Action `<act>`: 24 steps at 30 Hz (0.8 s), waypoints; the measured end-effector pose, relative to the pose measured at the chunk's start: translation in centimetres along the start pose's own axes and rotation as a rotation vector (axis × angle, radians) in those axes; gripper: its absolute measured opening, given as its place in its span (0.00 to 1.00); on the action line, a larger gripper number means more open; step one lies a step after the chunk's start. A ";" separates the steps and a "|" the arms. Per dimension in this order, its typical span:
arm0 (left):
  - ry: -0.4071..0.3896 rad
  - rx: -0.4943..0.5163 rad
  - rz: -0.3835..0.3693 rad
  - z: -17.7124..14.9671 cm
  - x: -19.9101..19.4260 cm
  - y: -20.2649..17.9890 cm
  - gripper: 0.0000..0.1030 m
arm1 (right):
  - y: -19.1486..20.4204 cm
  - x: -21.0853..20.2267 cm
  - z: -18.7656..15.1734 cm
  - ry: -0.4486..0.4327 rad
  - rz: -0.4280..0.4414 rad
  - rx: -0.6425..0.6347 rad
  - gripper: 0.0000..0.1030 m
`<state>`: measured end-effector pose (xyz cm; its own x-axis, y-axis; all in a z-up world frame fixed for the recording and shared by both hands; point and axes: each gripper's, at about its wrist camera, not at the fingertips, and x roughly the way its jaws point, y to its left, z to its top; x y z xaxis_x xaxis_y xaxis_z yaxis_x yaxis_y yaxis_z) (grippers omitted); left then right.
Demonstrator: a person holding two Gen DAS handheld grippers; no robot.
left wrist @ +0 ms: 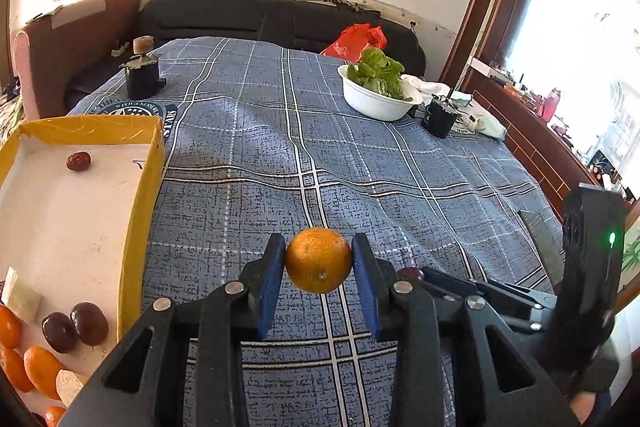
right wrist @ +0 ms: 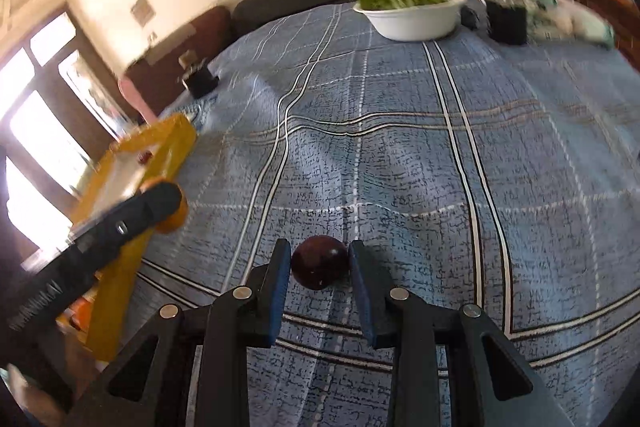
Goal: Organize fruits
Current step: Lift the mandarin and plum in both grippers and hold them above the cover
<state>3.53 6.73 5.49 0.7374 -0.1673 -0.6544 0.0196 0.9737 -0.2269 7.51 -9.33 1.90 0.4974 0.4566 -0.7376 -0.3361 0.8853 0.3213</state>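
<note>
Right now I have fruit in both grippers and I'm mid-carry toward the yellow box (left wrist: 144,203), so this is the transport step of the sorting. My left gripper (left wrist: 319,261) is clenched on an orange (left wrist: 319,259), its blue pads pressing both flanks, the fruit hanging clear above the blue plaid cloth (left wrist: 400,163) that covers the bench. My right gripper (right wrist: 320,263) is clamped on a dark round fruit (right wrist: 319,262), a plum I think, though that view is smeared and I would not swear to the kind. The box sits to the left of both grippers; inside it I see oranges (left wrist: 38,371) and two dark fruits (left wrist: 76,325) gathered at the near end and a single small red fruit (left wrist: 78,161) alone at the far end. The white bowl of greens (left wrist: 378,103) stands well apart at the far side and plays no part yet. Next I judge each piece wants swinging left over the box wall, high enough to clear the rim, then lowering beside its own kind before letting go, gently, since round fruit will roll on that flat white floor.
</note>
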 end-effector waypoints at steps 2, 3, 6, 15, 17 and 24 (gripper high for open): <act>-0.001 -0.001 0.002 0.1 0.2 -0.1 0.32 | 0.7 0.3 -0.2 -0.002 -0.021 -0.042 0.33; -0.001 -0.002 0.004 0.0 0.1 -0.1 0.32 | 1.0 0.4 -0.2 -0.001 -0.028 -0.056 0.32; 0.004 0.002 0.007 0.0 0.2 -0.2 0.32 | 1.5 0.7 -0.3 0.000 -0.052 -0.085 0.30; -0.002 0.032 0.047 -0.1 0.5 -0.6 0.32 | 0.9 -1.3 -0.3 -0.085 -0.047 -0.052 0.30; -0.001 0.041 0.056 -0.2 0.7 -0.8 0.32 | 0.8 -2.0 -0.3 -0.108 -0.039 -0.041 0.30; -0.005 0.063 0.079 -0.3 0.8 -1.1 0.32 | 0.7 -2.7 -0.3 -0.127 -0.018 -0.028 0.30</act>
<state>3.86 5.48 5.01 0.7417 -0.0890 -0.6648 0.0034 0.9916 -0.1290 5.69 -10.00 3.97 0.6004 0.4500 -0.6610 -0.3477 0.8913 0.2910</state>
